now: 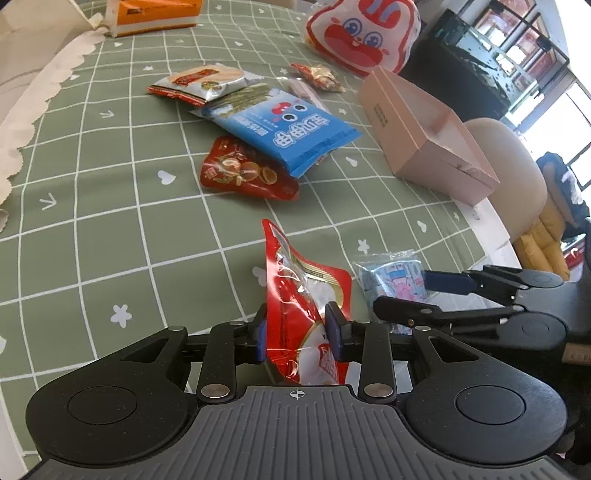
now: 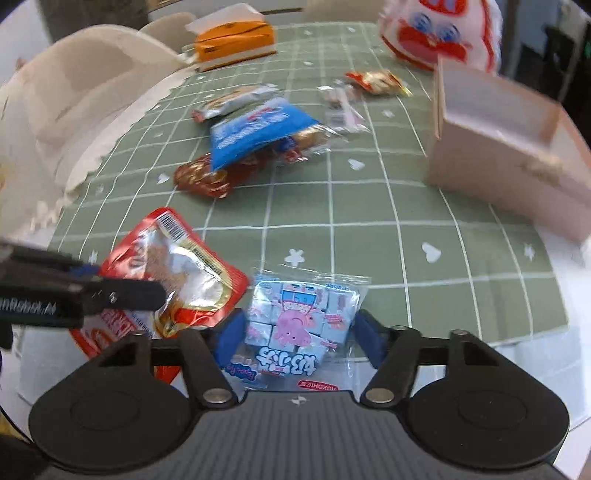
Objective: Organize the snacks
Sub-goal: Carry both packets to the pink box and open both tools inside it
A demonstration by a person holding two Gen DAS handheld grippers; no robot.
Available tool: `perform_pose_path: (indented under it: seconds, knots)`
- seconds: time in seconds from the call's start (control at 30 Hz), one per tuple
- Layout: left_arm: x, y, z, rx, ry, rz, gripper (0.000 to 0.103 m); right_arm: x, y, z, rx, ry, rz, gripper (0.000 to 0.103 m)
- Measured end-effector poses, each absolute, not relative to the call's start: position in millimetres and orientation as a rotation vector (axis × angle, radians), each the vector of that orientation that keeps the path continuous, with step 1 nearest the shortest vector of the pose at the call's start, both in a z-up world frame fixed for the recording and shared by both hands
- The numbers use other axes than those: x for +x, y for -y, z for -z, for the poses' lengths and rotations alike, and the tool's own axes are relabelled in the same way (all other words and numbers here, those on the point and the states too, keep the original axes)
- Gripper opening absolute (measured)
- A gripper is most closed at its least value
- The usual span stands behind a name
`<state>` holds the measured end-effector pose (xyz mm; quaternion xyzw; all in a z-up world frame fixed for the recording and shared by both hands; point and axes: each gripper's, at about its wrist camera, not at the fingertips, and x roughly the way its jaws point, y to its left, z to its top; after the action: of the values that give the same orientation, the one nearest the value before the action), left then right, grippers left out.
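My left gripper [image 1: 297, 334] is shut on a red foil snack packet [image 1: 303, 291], held on edge above the green checked tablecloth [image 1: 110, 221]; the packet also shows in the right wrist view [image 2: 177, 273]. My right gripper [image 2: 297, 341] is shut on a clear bag of pale blue Peppa Pig candies [image 2: 299, 321], near the table's front edge; the bag also shows in the left wrist view [image 1: 393, 278]. A pink open box [image 1: 424, 136] stands at the right, also in the right wrist view [image 2: 506, 155].
A pile of snacks lies mid-table: a blue packet [image 1: 291, 133], a red packet [image 1: 243, 171], a silver-orange packet [image 1: 207, 83]. Small wrapped snacks [image 1: 319, 75] lie behind. A white-and-red cartoon bag [image 1: 364, 31] and an orange tissue box [image 1: 155, 14] stand at the back.
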<state>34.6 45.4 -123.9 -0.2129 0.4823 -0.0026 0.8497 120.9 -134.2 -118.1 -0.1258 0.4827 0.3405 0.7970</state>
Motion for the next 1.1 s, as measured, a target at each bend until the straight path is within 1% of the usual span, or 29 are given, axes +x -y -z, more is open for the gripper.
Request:
perform_pose_path:
  seconds: [0.17, 0.23, 0.33, 0.43, 0.5, 0.63, 0.73, 0.8, 0.9, 1.03, 1.1]
  knots:
    - [41.0, -34.1, 122.3, -0.437, -1.016, 0.069, 0.033, 120.3, 149.5, 110.3, -0.306, -1.002, -0.722, 0.06]
    - [44.8, -25.7, 118.9, -0.449, -1.002, 0.127, 0.029, 126.1, 163.8, 105.2, -0.286, -0.995, -0.698, 0.06]
    - [56.8, -10.8, 105.4, -0.462, -0.979, 0.215, 0.029, 137.7, 188.8, 89.4, -0.239, -0.968, -0.665, 0.059]
    - [79.2, 5.4, 77.1, -0.448, -0.926, 0.288, 0.029, 156.9, 216.3, 56.5, -0.182, -0.889, -0.637, 0.059]
    - [102.2, 13.7, 48.7, -0.441, -0.862, 0.34, 0.029, 174.6, 231.9, 28.0, -0.165, -0.809, -0.614, 0.059]
    - [170.8, 25.3, -8.6, -0.425, -0.727, 0.349, 0.029, 223.5, 256.8, -29.8, -0.139, -0.658, -0.559, 0.06]
    - [224.4, 38.5, -29.2, -0.409, -0.651, 0.303, 0.029, 269.2, 266.8, -58.0, -0.133, -0.588, -0.523, 0.06]
    - [265.7, 48.9, -20.1, -0.446, -0.683, 0.279, 0.029, 297.6, 269.8, -62.3, -0.133, -0.577, -0.487, 0.06]
    - [305.2, 64.0, 16.8, -0.472, -0.764, 0.227, 0.029, 334.2, 279.5, -51.2, -0.098, -0.62, -0.463, 0.06]
    - [335.1, 76.3, 81.8, -0.498, -0.904, 0.186, 0.029, 364.8, 289.6, -11.6, -0.063, -0.72, -0.465, 0.06]
    - [341.1, 75.0, 103.9, -0.52, -0.945, 0.182, 0.027, 370.3, 290.7, 9.3, -0.074, -0.76, -0.471, 0.06]
